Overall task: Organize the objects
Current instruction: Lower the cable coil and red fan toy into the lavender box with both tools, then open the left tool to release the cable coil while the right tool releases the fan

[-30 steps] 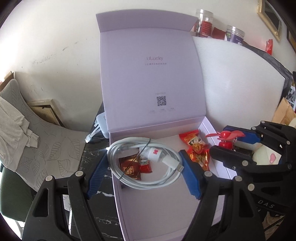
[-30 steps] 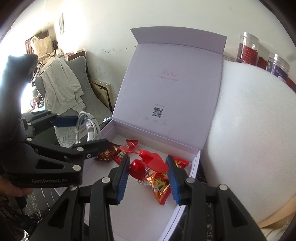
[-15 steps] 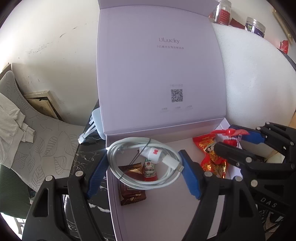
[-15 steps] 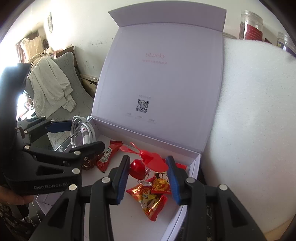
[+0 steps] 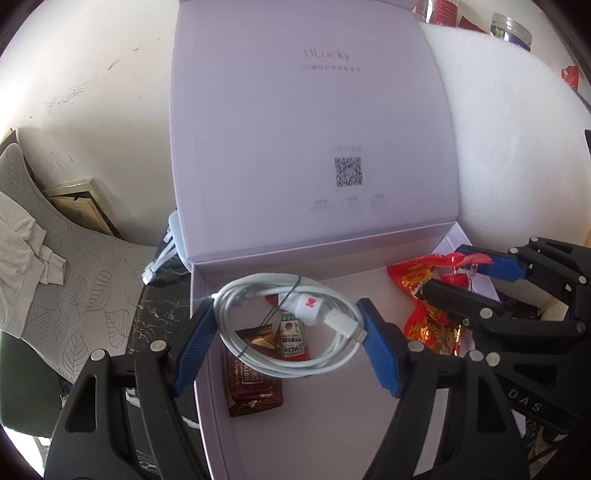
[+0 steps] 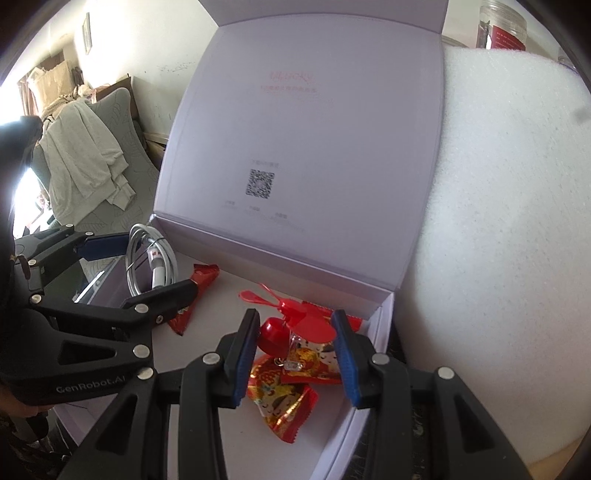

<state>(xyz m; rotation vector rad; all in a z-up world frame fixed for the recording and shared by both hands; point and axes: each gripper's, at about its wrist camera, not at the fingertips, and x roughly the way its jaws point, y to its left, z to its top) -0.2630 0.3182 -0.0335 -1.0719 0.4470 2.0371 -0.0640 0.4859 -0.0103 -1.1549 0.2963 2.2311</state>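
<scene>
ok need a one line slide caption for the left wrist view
Left gripper holds a coiled white cable over the open lilac box, above a ketchup sachet and chocolate.

Dark marbled tabletop [image 5: 155, 314]; open lilac box [image 5: 332, 424] on it.

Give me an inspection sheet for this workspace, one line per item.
Surface: dark marbled tabletop, mostly covered by the box.
Job's things: open lilac box, lid upright; inside lie a brown chocolate packet, a ketchup sachet and red-gold candy packets.
Clutter: jars behind a white foam sheet.
Grippers: left gripper holds the coiled white cable over the box; right gripper holds a small red fan above the candy.
Cables: the held coil, plus white plugs left of the box.
Surroundings: grey leaf-print chair with a pale garment, white wall.
</scene>
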